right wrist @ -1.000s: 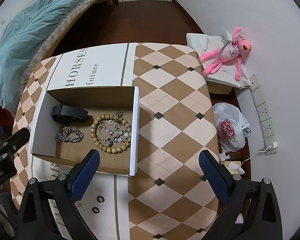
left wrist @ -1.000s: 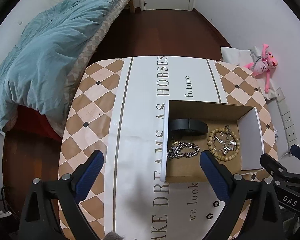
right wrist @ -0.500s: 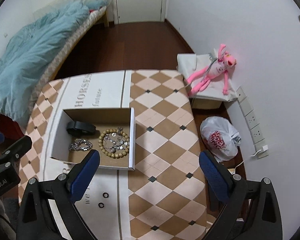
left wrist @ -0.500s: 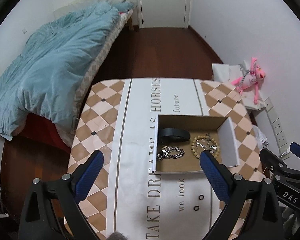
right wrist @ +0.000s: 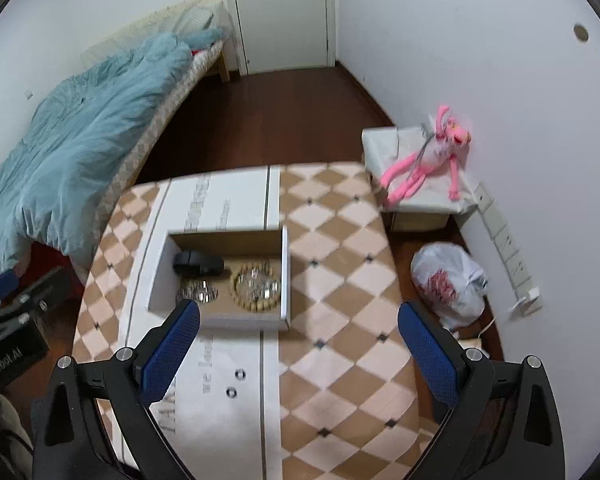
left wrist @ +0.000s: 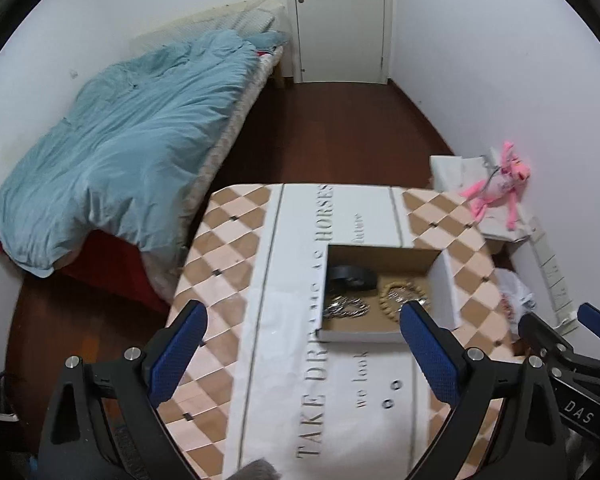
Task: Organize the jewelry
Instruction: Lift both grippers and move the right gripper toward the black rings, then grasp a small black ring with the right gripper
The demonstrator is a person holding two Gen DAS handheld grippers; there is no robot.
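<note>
An open cardboard box [left wrist: 444, 280] [right wrist: 285, 276] sits on the table. Inside lie a black band [left wrist: 354, 274] [right wrist: 198, 263], a silver chain [left wrist: 346, 306] [right wrist: 198, 292] and a wooden bead bracelet [left wrist: 398, 294] [right wrist: 256, 286] with silver pieces in it. Two small dark rings [left wrist: 392, 394] [right wrist: 236, 383] lie on the cloth in front of the box. My left gripper [left wrist: 304, 354] and my right gripper [right wrist: 300, 350] are both open and empty, held high above the table and nearer than the box.
The table has a checked cloth [left wrist: 228, 248] [right wrist: 340, 240] with printed words. A bed with a blue duvet [left wrist: 132, 148] stands at the left. A pink plush toy [right wrist: 424, 168] lies on a white box, and a plastic bag [right wrist: 448, 284] sits on the floor at the right.
Both grippers have risen and drawn back from the box, so the table looks smaller and more of the room shows. Both stay open and empty.
</note>
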